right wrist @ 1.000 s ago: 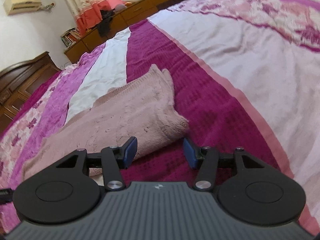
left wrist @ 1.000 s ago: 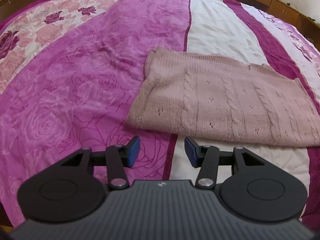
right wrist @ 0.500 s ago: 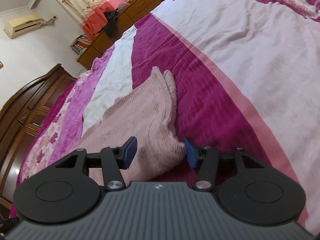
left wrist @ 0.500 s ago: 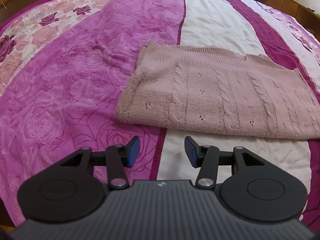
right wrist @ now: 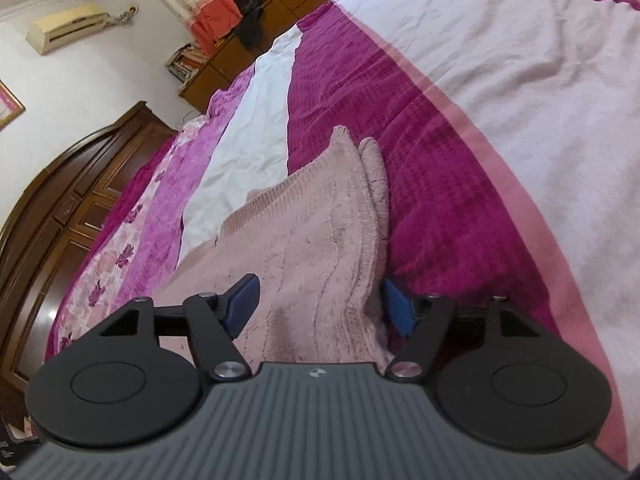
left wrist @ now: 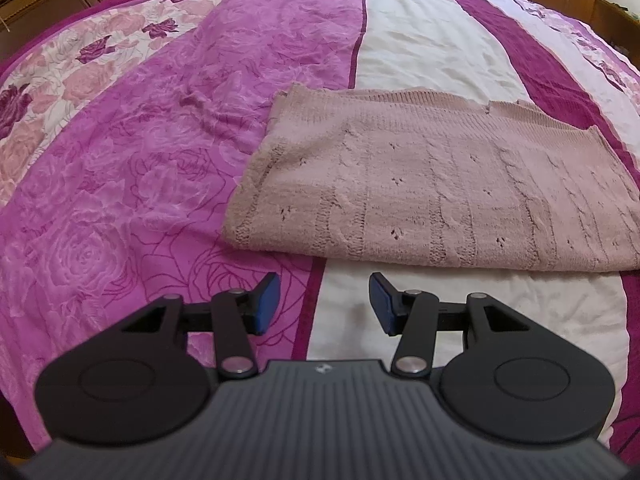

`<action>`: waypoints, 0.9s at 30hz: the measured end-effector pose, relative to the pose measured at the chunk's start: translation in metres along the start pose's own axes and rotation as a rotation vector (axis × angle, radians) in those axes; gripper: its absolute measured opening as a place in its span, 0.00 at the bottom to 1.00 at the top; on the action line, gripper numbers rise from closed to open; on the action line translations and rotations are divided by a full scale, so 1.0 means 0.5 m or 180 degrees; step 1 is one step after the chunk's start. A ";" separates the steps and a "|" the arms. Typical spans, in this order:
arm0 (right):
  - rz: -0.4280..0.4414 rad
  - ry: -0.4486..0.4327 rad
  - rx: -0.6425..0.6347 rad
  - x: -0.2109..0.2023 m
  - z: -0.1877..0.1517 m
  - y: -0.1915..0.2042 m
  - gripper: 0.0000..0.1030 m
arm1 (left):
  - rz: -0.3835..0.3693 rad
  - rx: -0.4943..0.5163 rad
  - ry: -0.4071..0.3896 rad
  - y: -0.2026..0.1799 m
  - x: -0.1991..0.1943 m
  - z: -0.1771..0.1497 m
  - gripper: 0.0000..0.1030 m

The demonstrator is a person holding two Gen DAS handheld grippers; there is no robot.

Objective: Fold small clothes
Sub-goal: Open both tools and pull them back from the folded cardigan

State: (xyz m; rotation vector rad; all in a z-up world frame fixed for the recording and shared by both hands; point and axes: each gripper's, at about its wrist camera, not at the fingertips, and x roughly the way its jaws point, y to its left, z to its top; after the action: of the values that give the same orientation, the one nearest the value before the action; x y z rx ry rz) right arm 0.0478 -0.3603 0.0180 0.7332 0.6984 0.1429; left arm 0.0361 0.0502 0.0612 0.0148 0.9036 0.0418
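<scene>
Left wrist view takes in the bedspread [left wrist: 168, 184], a wide quilted cover in stripes of floral pink, magenta, cream and deep purple, which fills almost the whole picture. On it lies the sweater [left wrist: 432, 184], a dusty pink cable-knit folded into a broad flat rectangle; it sits across the cream stripe, with its left end over the magenta stripe and its right end reaching the purple one. Its ribbed edges run along the far side.

Dark wooden cabinets [right wrist: 68, 216] stand beyond the sweater in the right wrist view, past the far edge of the bed, and an air conditioner [right wrist: 68, 26] hangs on the wall above them.

Nearest the sweater's front edge, the left gripper [left wrist: 324, 302] hovers just short of the knit, its blue pads [left wrist: 266, 300] spread wide with nothing between them. The right gripper [right wrist: 322, 306] sits at the sweater's right end, released, with the layered corner of the knit lying between its parted fingers [right wrist: 242, 302]; whether either pad touches the fabric cannot be told.
</scene>
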 end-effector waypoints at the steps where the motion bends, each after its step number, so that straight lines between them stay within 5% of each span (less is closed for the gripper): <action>1: 0.0004 0.0011 -0.0009 0.005 0.001 0.000 0.72 | 0.0001 0.0004 0.0001 0.000 0.000 0.000 0.49; 8: 0.0069 -0.0012 0.0051 0.026 -0.001 -0.014 0.70 | 0.0009 -0.0020 0.0029 -0.001 0.005 -0.005 0.49; 13: 0.0158 0.0058 0.0042 0.023 -0.001 -0.015 0.47 | 0.0010 -0.0016 0.0057 -0.002 0.009 -0.008 0.49; 27: 0.0251 -0.0002 0.0264 0.031 -0.008 -0.039 0.48 | 0.0031 -0.0038 0.0060 0.003 0.009 -0.009 0.49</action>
State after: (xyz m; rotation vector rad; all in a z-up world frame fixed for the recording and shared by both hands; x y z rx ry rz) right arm 0.0549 -0.3673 -0.0052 0.8405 0.6782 0.1866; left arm 0.0353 0.0520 0.0551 0.0076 0.9220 0.0565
